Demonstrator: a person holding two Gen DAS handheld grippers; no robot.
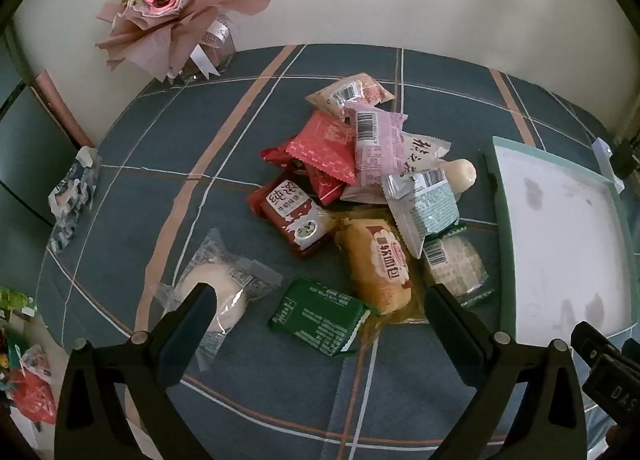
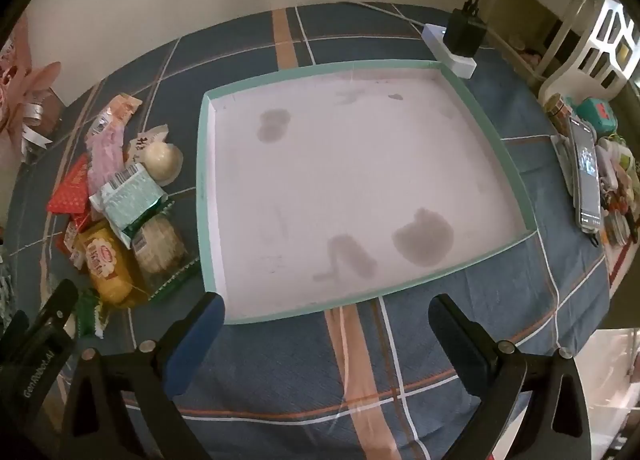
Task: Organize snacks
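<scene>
A pile of wrapped snacks (image 1: pixel 360 180) lies mid-table: red packets, a pink packet, a yellow bread pack (image 1: pixel 380 264), a green packet (image 1: pixel 320 316) and a clear-wrapped white bun (image 1: pixel 216 292). My left gripper (image 1: pixel 320 312) is open and empty, hovering over the green packet and near the bun. A shallow teal-rimmed box (image 2: pixel 204 188) with a stained white floor sits right of the pile; it holds nothing. My right gripper (image 2: pixel 326 324) is open and empty above the box's near rim. The pile also shows in the right wrist view (image 2: pixel 120 200).
A pink paper bouquet (image 1: pixel 172 8) stands at the back left. A patterned packet (image 1: pixel 72 196) lies at the table's left edge. A white power strip with a black charger (image 2: pixel 460 40) sits behind the box. A phone (image 2: pixel 586 172) and clutter lie at the right edge.
</scene>
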